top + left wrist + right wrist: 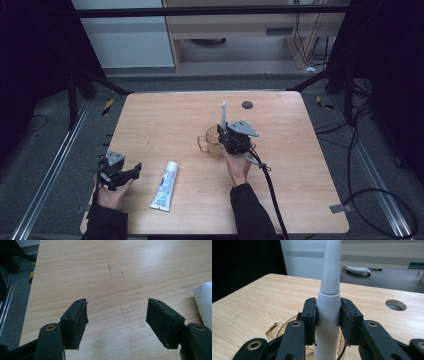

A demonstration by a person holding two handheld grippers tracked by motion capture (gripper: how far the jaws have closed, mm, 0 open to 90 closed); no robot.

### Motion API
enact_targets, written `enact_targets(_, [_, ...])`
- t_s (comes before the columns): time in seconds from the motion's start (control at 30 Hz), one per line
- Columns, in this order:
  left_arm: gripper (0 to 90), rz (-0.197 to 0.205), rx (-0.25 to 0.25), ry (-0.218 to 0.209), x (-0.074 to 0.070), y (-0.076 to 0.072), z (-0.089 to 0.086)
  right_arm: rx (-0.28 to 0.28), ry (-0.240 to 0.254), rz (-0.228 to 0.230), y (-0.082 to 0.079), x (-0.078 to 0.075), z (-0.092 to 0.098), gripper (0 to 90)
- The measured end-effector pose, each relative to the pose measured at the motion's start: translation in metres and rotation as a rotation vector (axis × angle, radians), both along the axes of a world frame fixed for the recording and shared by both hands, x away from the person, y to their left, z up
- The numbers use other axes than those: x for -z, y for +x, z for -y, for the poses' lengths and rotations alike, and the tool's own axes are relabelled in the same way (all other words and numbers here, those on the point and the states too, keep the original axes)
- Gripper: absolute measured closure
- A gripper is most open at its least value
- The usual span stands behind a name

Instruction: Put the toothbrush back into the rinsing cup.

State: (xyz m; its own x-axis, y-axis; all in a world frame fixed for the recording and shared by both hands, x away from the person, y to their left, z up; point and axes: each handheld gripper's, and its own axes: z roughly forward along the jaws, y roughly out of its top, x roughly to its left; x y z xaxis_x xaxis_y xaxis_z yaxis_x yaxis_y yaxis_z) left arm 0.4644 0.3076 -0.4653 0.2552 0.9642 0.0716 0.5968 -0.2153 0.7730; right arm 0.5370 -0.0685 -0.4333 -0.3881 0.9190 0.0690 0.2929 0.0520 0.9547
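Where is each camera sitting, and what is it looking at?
High view: above the person's side, looking forward and down on the table; forearms, both hands and both tools show.
Left gripper view: on the left tool, looking along its open jaws at bare wood.
Right gripper view: on the right tool, looking across the table, jaws clamped on a toothbrush over a cup.
Shared: high and left views show the toothpaste tube.

- A white squeezable toothpaste tube (165, 185) lies on the light wooden table (295, 165), toward seven o'clock.
- A round dark cable hole (247, 105) sits near twelve o'clock.
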Motion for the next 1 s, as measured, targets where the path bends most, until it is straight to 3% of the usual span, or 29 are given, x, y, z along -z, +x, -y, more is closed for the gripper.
enact_targets(0.27, [32.4, -0.001, 0.000, 0.001, 0.0003, 0.0001, 0.0005, -0.004, -0.006, -0.016, 0.0005, 0.0012, 0.0011, 67.2])
enact_targets(1.0, [32.3, 0.000, 0.001, 0.001, -0.0001, -0.0002, 0.0007, -0.033, -0.010, -0.006, -0.0035, -0.0016, -0.0006, 66.7])
